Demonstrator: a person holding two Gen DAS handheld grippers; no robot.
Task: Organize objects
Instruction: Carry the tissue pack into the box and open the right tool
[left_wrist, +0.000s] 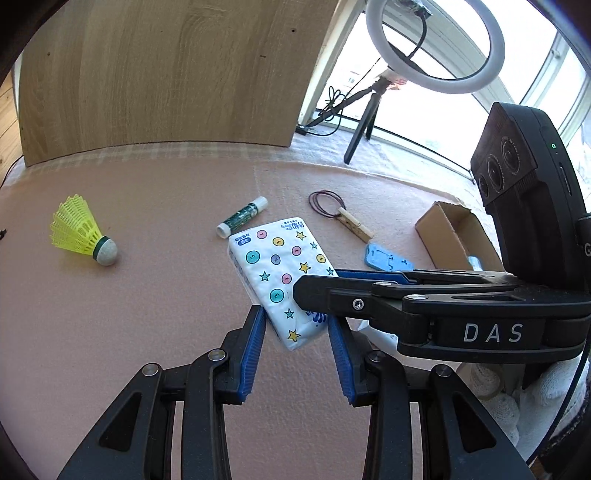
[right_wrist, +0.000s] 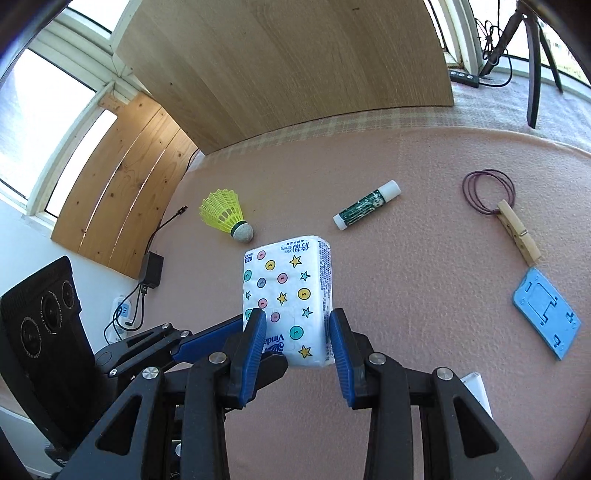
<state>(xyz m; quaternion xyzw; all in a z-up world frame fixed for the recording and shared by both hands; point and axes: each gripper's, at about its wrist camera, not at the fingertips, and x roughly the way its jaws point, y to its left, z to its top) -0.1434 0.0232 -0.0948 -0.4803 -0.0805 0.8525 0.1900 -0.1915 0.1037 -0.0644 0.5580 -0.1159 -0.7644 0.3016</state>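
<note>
A white tissue pack printed with stars and coloured dots hangs tilted just above the pink cloth. My left gripper is shut on its near end, blue pads against both sides. My right gripper reaches in from the right and clamps the same pack. In the right wrist view the tissue pack sits between the pads of my right gripper, and the left gripper's fingers come in from the left, one under the pack. An open cardboard box lies at the right.
On the cloth lie a yellow shuttlecock, a green glue stick, purple hair bands, a wooden clothespin and a blue plastic stand. A wooden board stands behind. A ring light on a tripod stands at the back right.
</note>
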